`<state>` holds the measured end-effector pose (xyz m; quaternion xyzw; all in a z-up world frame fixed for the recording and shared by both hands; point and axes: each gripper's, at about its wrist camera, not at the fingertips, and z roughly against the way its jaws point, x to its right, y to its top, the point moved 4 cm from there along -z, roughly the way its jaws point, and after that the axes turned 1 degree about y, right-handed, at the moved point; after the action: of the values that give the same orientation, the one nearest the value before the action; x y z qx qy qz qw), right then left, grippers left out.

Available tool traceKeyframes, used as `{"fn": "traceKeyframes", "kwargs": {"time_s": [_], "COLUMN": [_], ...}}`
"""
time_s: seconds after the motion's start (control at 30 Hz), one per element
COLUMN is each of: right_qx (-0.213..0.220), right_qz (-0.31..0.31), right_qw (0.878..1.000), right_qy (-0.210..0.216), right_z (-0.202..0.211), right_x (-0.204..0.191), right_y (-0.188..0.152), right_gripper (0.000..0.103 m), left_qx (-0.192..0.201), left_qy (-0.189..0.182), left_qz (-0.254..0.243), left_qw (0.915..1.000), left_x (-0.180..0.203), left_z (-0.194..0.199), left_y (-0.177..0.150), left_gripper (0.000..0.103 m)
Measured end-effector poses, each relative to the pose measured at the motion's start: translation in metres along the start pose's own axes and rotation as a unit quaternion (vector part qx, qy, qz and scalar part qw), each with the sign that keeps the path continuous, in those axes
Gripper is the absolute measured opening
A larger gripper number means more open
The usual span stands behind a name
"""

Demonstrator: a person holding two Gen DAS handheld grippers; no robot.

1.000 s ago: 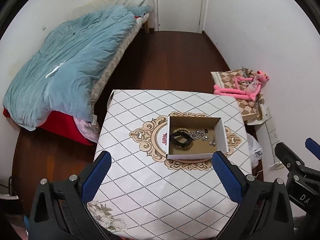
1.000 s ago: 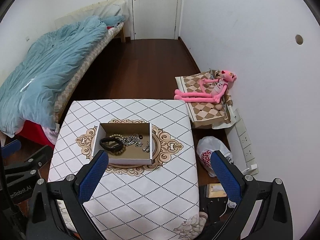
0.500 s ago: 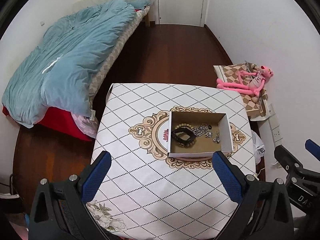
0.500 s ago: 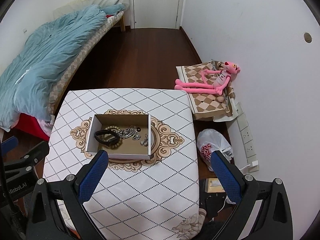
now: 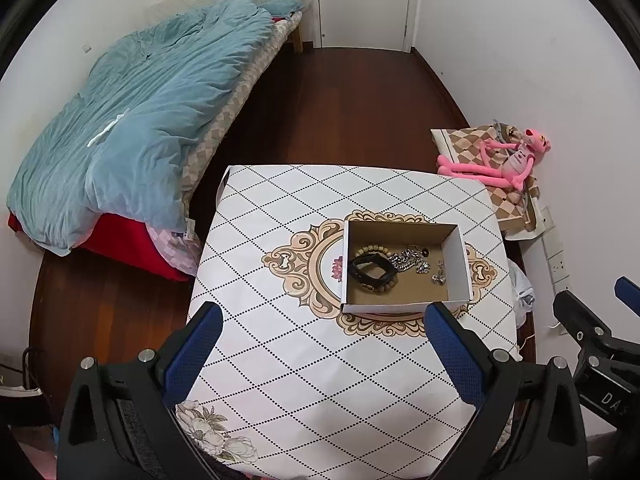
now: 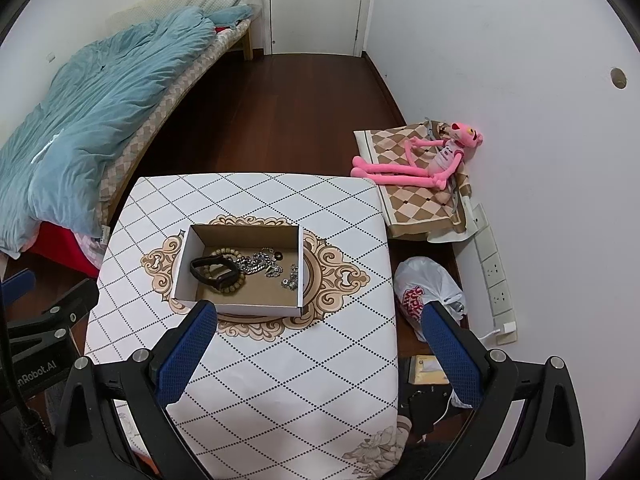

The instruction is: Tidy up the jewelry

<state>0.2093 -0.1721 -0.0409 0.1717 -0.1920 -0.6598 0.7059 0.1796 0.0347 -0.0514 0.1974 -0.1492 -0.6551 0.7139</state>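
An open cardboard box (image 5: 456, 256) stands on the patterned table (image 5: 304, 360); it also shows in the right wrist view (image 6: 188, 256). Inside lie a black band (image 5: 370, 268) over a beaded bracelet (image 5: 370, 249), a silver chain (image 5: 408, 258) and small silver pieces (image 5: 438, 276). In the right wrist view the black band (image 6: 214, 270), chain (image 6: 260, 260) and small pieces (image 6: 291, 278) show too. My left gripper (image 5: 324, 320) is open and empty, high above the table's near side. My right gripper (image 6: 320, 316) is open and empty, above the table's near right.
A bed with a blue duvet (image 5: 132, 128) stands left. A pink plush toy (image 6: 424, 160) lies on a checked cushion (image 6: 416, 204) by the right wall. A white plastic bag (image 6: 428, 292) and a power strip (image 6: 496, 276) are on the floor right of the table.
Both grippers have tilted and drifted a little; the table and box sit lower and closer in both views. The jaws stay open. Nothing in the box moved.
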Motion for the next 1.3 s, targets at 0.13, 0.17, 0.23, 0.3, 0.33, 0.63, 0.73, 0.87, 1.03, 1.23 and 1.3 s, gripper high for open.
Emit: {"fn": "traceKeyframes", "kwargs": {"time_s": [0.13,0.17,0.23,0.3,0.33,0.63,0.73,0.87,1.03,1.23,1.3], "right_qx": [0.000,-0.001,-0.002,-0.001,-0.002,0.000,0.001,0.000,-0.001,0.000,0.000], "right_qz": [0.001,0.001,0.000,-0.001,-0.001,-0.003,-0.003,-0.003,-0.002,-0.002,-0.002], "right_qw": [1.000,1.000,1.000,1.000,1.000,1.000,1.000,1.000,1.000,1.000,1.000], "right_qy": [-0.001,-0.001,0.001,0.002,0.002,0.002,0.002,0.003,0.002,0.001,0.002], "right_z": [0.000,0.000,0.000,0.000,0.000,0.001,0.002,0.002,0.005,0.004,0.005], "right_x": [-0.001,-0.001,-0.001,0.000,0.000,0.001,0.001,0.002,0.002,0.002,0.002], "right_y": [0.000,-0.001,-0.001,-0.001,-0.001,-0.002,-0.004,-0.004,-0.007,-0.006,-0.006], "right_gripper": [0.103,0.103,0.103,0.103,0.103,0.103,0.103,0.103,0.103,0.103,0.103], "left_qx": [0.001,0.001,0.002,0.001,0.001,0.003,0.005,0.006,0.005,0.007,0.008], "left_qy": [0.002,0.004,0.003,0.003,0.003,-0.004,-0.005,-0.007,-0.007,-0.006,-0.005], "left_qz": [-0.001,-0.001,-0.001,-0.002,-0.003,-0.004,-0.005,-0.005,-0.006,-0.005,-0.005], "left_qw": [1.0000,1.0000,1.0000,1.0000,1.0000,1.0000,1.0000,1.0000,0.9999,0.9999,0.9999], "left_x": [0.000,-0.001,-0.002,-0.001,-0.001,0.003,0.005,0.005,0.006,0.006,0.005], "left_z": [0.001,0.001,0.001,0.001,0.002,0.006,0.009,0.012,0.012,0.013,0.014], "left_y": [0.000,-0.001,-0.002,-0.003,-0.003,-0.007,-0.008,-0.008,-0.007,-0.008,-0.008], "left_gripper": [0.103,0.103,0.103,0.103,0.103,0.103,0.103,0.103,0.103,0.103,0.103]}}
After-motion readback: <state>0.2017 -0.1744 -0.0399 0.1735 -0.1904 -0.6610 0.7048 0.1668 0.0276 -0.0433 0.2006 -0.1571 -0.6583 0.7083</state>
